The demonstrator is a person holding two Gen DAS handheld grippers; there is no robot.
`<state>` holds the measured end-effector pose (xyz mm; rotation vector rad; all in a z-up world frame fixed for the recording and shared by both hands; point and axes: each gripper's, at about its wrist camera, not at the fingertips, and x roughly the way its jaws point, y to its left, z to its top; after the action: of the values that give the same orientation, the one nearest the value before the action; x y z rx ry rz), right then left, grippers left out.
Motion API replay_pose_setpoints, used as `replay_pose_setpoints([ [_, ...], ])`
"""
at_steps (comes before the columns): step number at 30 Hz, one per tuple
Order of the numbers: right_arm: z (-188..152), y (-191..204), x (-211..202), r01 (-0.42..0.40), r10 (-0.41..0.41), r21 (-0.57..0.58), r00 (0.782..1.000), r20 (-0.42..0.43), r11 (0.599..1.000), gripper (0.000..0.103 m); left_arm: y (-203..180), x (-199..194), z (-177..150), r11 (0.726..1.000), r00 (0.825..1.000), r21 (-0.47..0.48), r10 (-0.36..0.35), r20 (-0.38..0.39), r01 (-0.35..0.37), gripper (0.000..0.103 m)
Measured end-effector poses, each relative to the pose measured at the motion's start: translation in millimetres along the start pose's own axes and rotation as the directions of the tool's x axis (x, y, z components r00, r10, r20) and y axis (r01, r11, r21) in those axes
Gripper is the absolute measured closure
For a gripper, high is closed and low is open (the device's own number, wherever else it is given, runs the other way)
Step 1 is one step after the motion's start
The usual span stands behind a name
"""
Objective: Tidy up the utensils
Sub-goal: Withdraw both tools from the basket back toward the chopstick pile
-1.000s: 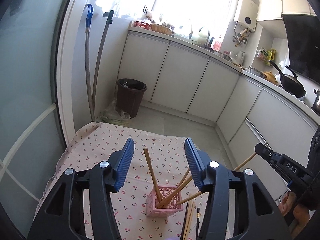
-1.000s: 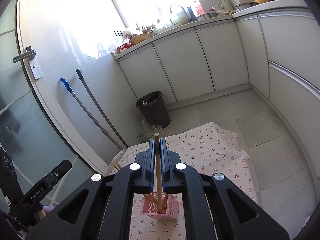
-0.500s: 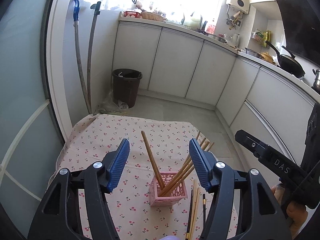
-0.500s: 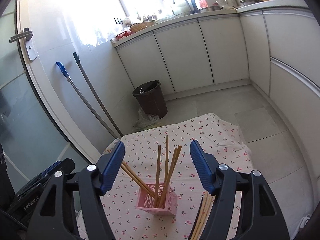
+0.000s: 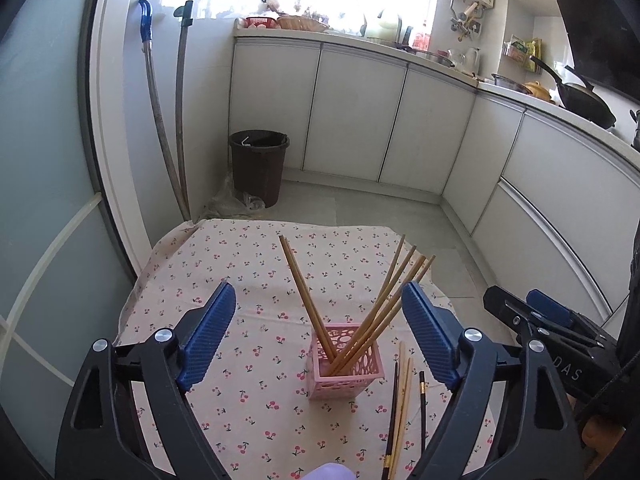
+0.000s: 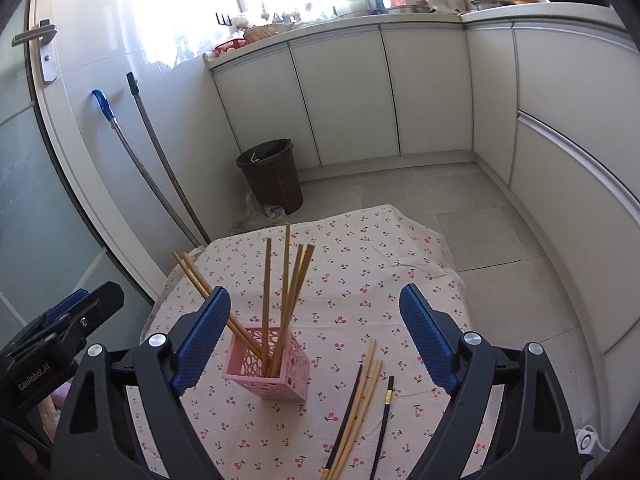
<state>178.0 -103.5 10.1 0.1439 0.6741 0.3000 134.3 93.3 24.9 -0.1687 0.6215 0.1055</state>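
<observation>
A pink perforated holder (image 5: 345,360) stands on the cherry-print tablecloth (image 5: 256,280) with several wooden chopsticks (image 5: 384,304) leaning in it. It also shows in the right wrist view (image 6: 267,364) with its chopsticks (image 6: 285,296). More wooden and dark chopsticks (image 5: 402,404) lie flat on the cloth right of the holder, also in the right wrist view (image 6: 360,392). My left gripper (image 5: 318,332) is open and empty above the holder. My right gripper (image 6: 316,334) is open and empty above the holder and the loose chopsticks.
A brown bin (image 5: 259,166) stands on the floor beyond the table. Two mop handles (image 5: 168,128) lean against the wall at left. White cabinets (image 5: 360,112) line the back and right. The right gripper's body (image 5: 560,344) shows at the right of the left wrist view.
My right gripper was shut on a wooden chopstick over the holder; it opened, the chopstick now stands in the holder, and both grippers have pulled back and up.
</observation>
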Motion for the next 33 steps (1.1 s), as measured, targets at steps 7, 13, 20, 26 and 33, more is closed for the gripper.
replay_pose_setpoints([
  [7,-9.3,-18.9,-5.2,0.036,-0.035,0.016,0.999,-0.030,0.999,0.011,-11.0,6.2,-11.9,0.999,0.999,0.037,0.015,-0.028,-0.014,0.015],
  [13,-22.7,-38.7,-9.6,0.064,-0.061,0.036,0.996,-0.066,0.997,0.010,-19.5,14.5,-22.6,0.997,0.998,0.079,0.024,-0.064,-0.019,0.011],
  [20,-40.4,-75.0,-5.9,0.101,-0.076,0.146,0.983,-0.168,0.984,0.009,-33.4,51.9,-52.2,0.993,0.947,0.066,-0.072,-0.314,0.097,0.007],
  [26,-42.7,-108.3,-12.2,0.083,-0.032,0.291,0.984,-0.175,0.953,0.009,-60.5,101.2,-100.5,0.961,0.751,-0.042,-0.241,-0.615,0.274,0.007],
  [33,-38.3,-141.8,-21.3,0.049,0.015,0.418,0.989,-0.148,0.907,0.009,-119.3,120.8,-123.3,0.935,0.727,0.089,-0.206,-0.655,0.345,0.008],
])
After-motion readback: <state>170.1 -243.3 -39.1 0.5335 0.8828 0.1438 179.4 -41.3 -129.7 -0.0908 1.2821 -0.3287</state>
